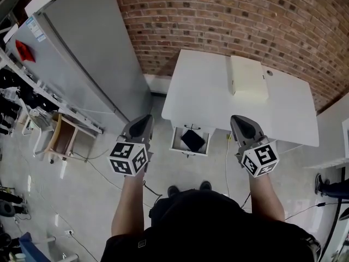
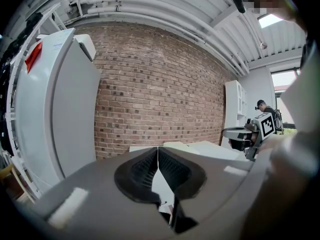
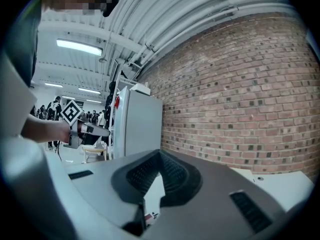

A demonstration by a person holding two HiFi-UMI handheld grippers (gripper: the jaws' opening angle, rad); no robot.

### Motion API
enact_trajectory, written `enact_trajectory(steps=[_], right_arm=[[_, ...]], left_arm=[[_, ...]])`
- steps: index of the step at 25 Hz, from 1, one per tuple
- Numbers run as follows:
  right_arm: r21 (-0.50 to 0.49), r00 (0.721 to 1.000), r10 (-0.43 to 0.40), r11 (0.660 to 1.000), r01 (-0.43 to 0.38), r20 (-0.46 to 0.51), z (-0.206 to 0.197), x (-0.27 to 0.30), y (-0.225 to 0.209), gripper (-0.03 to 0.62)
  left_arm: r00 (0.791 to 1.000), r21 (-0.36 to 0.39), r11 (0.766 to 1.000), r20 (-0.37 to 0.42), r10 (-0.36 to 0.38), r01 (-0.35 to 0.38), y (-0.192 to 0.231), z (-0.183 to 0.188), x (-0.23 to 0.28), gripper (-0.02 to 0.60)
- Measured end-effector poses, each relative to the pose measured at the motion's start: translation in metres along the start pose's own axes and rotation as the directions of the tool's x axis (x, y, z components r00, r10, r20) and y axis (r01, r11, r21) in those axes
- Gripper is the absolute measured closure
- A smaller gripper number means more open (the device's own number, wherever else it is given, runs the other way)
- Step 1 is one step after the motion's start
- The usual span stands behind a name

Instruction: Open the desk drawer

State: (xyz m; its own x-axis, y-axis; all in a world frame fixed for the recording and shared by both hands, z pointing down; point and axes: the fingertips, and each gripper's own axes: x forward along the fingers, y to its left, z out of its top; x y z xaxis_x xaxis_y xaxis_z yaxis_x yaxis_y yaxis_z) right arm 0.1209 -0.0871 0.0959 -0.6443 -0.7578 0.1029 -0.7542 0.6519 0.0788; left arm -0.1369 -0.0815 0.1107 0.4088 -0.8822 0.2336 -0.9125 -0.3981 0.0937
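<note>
Person seen from above, wearing a black short-sleeved top [image 1: 207,222] and dark shoes [image 1: 173,190]. A small pale label [image 1: 142,243], perhaps a tag, sits on one sleeve. The left gripper [image 1: 145,118] and right gripper [image 1: 238,119] are smooth grey wedge-shaped shells. Each carries a white cube [image 1: 128,158] printed with black square markers. The inner pads [image 2: 142,171] are black and ribbed.

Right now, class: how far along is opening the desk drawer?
Done: the drawer stands pulled out under the white desk, a black item visible inside. In hand: nothing; the left gripper and right gripper are both shut, empty, clear of it. Left: seemingly nothing.
</note>
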Motion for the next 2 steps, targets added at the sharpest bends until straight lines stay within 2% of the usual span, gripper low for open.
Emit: enact_trajectory(steps=[2], right_arm=[[-0.001, 1.0, 0.006, 1.0, -0.006, 0.0, -0.0002, 0.0013, -0.0006, 0.582]], left_arm=[[1.0, 0.0, 1.0, -0.001, 0.001, -0.001, -0.0007, -0.0003, 0.0015, 0.566]])
